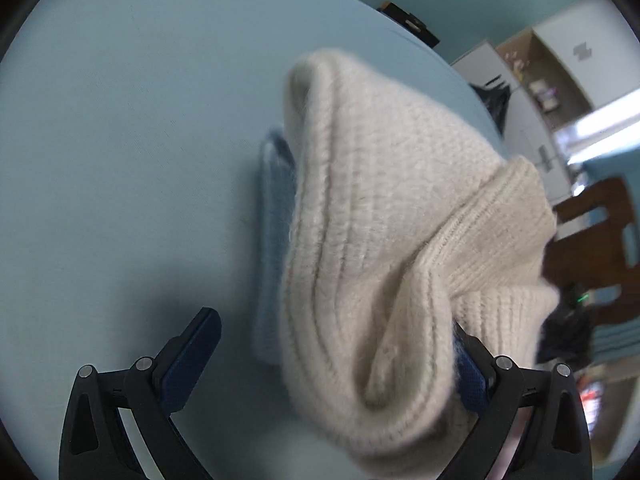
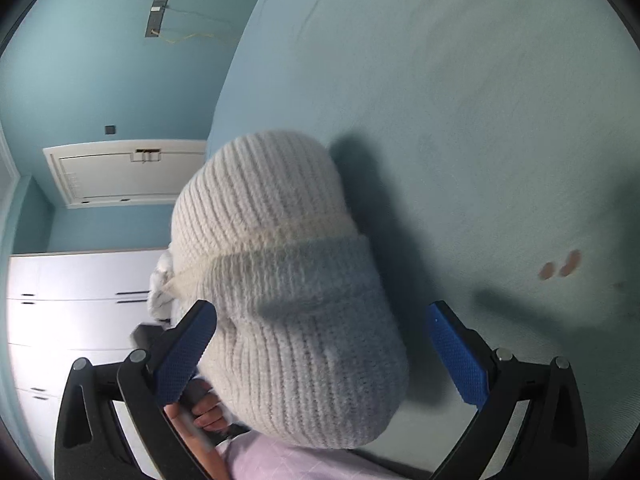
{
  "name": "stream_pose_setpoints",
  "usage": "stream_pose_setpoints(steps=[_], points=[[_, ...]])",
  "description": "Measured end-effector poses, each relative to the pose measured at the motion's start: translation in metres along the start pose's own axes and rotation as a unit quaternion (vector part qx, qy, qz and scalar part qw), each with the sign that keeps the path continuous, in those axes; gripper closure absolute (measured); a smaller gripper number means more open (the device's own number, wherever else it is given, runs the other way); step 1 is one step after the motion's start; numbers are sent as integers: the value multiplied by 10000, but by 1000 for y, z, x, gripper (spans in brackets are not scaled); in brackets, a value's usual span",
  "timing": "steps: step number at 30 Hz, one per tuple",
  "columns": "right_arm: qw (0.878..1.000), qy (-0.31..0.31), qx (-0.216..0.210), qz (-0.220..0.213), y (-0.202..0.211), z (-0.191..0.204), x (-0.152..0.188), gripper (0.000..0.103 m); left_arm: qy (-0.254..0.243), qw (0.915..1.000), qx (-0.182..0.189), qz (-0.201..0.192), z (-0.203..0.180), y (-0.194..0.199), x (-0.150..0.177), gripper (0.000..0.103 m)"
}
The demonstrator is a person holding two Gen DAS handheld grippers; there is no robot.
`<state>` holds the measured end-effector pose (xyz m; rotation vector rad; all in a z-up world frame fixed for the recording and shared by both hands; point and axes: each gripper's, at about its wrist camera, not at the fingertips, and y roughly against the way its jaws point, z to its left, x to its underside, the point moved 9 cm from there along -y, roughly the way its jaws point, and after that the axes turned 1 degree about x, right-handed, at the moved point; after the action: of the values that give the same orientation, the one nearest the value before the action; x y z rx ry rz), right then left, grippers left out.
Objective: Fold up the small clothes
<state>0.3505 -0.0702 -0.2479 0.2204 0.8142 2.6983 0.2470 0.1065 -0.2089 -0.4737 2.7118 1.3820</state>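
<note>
A cream ribbed knit hat (image 1: 384, 232) fills the right half of the left wrist view, draped over the right finger of my left gripper (image 1: 336, 340), whose jaws stand wide apart. A light blue folded cloth (image 1: 272, 240) lies under it on the pale blue surface (image 1: 120, 140). In the right wrist view the same knit hat (image 2: 288, 300) bulges between the spread blue pads of my right gripper (image 2: 320, 332). Neither pad (image 2: 456, 352) visibly presses it. A hand (image 2: 204, 412) shows below the hat.
The pale blue surface (image 2: 480, 120) has two small brownish spots (image 2: 560, 268). White drawers (image 2: 80, 312) and a blue wall (image 2: 100, 80) lie off its edge. A brown chair (image 1: 600, 240) and shelves (image 1: 540, 80) stand beyond the far edge.
</note>
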Motion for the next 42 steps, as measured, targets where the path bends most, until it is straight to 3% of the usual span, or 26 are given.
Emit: stream_pose_setpoints(steps=[2,5,8,11,14,17,21,25,31,34,37,42], points=[[9998,-2,-126,184,5,-11,3,1,268,9990,345,117,0,-10,-2,0],[9988,-65,-56,474,-14,-23,10,1,587,9968,508,166,-1,-24,0,0],[9900,-750,-935,738,-34,-31,15,0,710,9958,554,148,-6,-35,1,0],[9874,-858,-1134,701,-42,-32,10,0,699,9960,514,190,-10,-43,4,0],[9911,-656,-1002,578,-43,-28,14,1,411,9982,398,197,-22,-42,6,1],[9936,-426,-840,627,-38,-18,19,1,29,9993,346,135,-40,-40,5,14],[9973,386,-324,528,-31,3,15,1,-146,9994,301,-26,-57,-43,0,15],[9937,1109,-62,137,-26,40,3,1,-119,9982,576,-120,-74,-41,-13,15],[9789,1968,227,-499,-5,90,-40,1,-184,9972,665,-301,-104,-59,-62,15],[9793,1922,305,-552,-10,87,-74,1,-139,9983,506,-260,-108,-84,-84,16],[9882,1387,260,-587,-22,64,-107,1,-285,9990,287,-170,-115,-98,-95,13],[9955,837,-34,-444,-25,35,-106,0,-241,9997,91,4,-114,-99,-94,6]])
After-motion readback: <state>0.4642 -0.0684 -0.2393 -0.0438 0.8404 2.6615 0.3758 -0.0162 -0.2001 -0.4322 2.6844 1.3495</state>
